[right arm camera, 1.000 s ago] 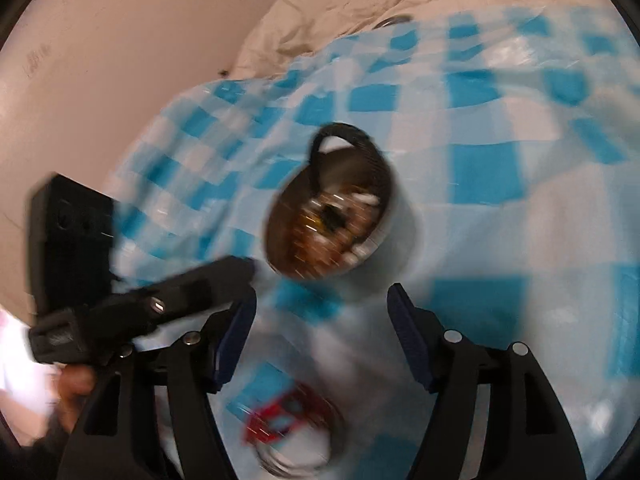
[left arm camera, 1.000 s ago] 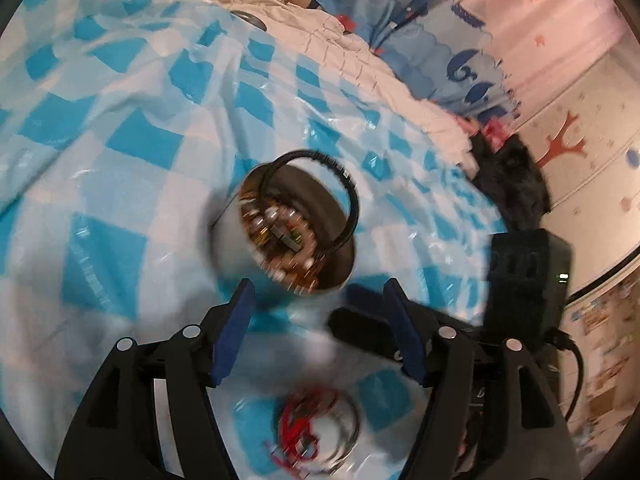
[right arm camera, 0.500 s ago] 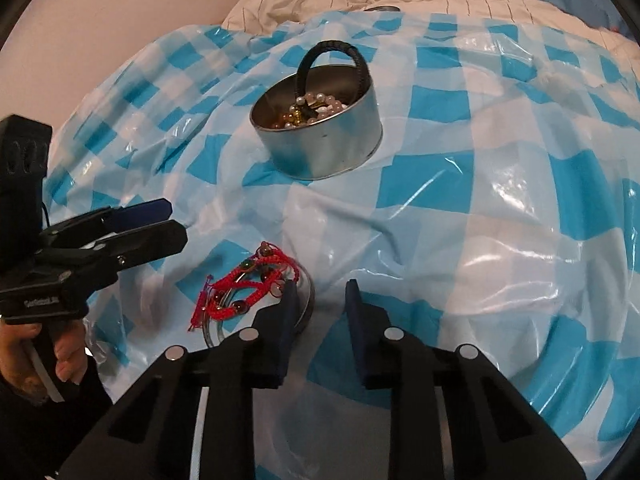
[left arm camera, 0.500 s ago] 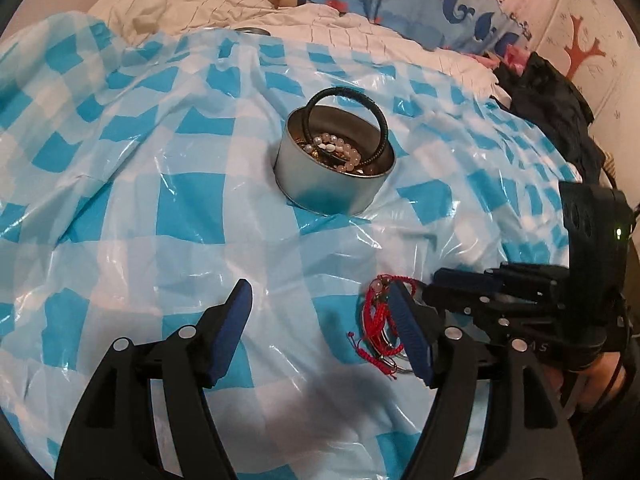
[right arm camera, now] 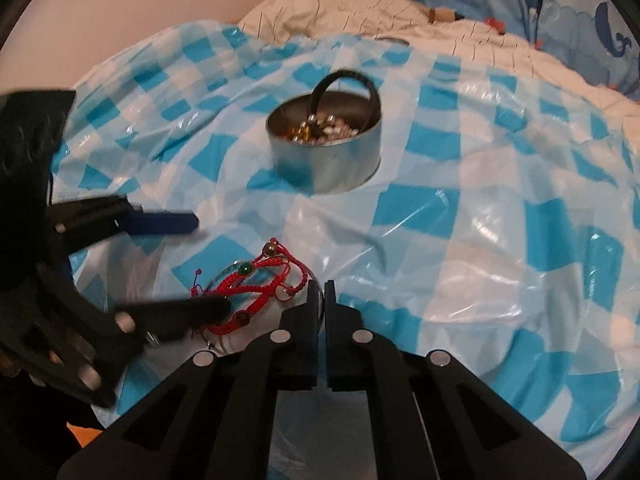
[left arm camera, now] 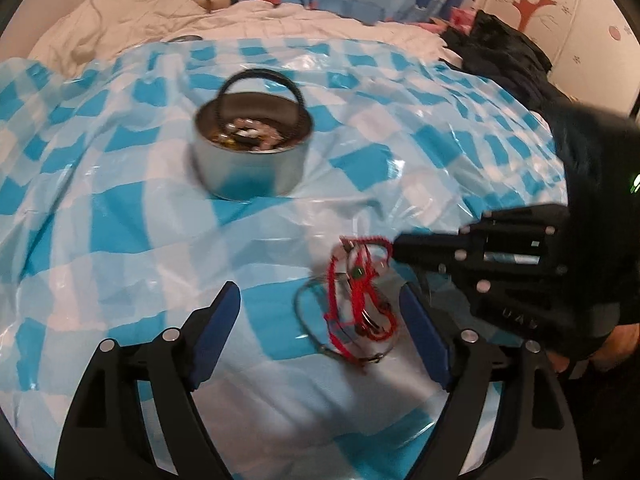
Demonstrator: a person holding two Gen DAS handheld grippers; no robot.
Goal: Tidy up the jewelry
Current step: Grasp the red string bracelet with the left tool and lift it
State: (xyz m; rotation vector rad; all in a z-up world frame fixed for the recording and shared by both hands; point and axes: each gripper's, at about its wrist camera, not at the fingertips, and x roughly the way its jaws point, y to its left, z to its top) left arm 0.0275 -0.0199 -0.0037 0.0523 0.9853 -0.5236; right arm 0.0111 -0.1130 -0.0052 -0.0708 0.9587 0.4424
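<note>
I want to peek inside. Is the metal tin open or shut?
Open. The tin has no lid on it; beads and a black band show inside.

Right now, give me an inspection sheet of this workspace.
Surface: blue-and-white checked plastic sheet, wrinkled, over bedding.
Job's things: red cord bracelets tangled with a thin metal bangle on the sheet; round tin holding beads, black band arching over its rim.
Clutter: black garment at the bed's edge.
Grippers: right gripper shut at the bangle's edge; left gripper opening, straddling the pile.
Cables: nothing seen.
Surroundings: cream quilt, whale-print fabric, wall.
</note>
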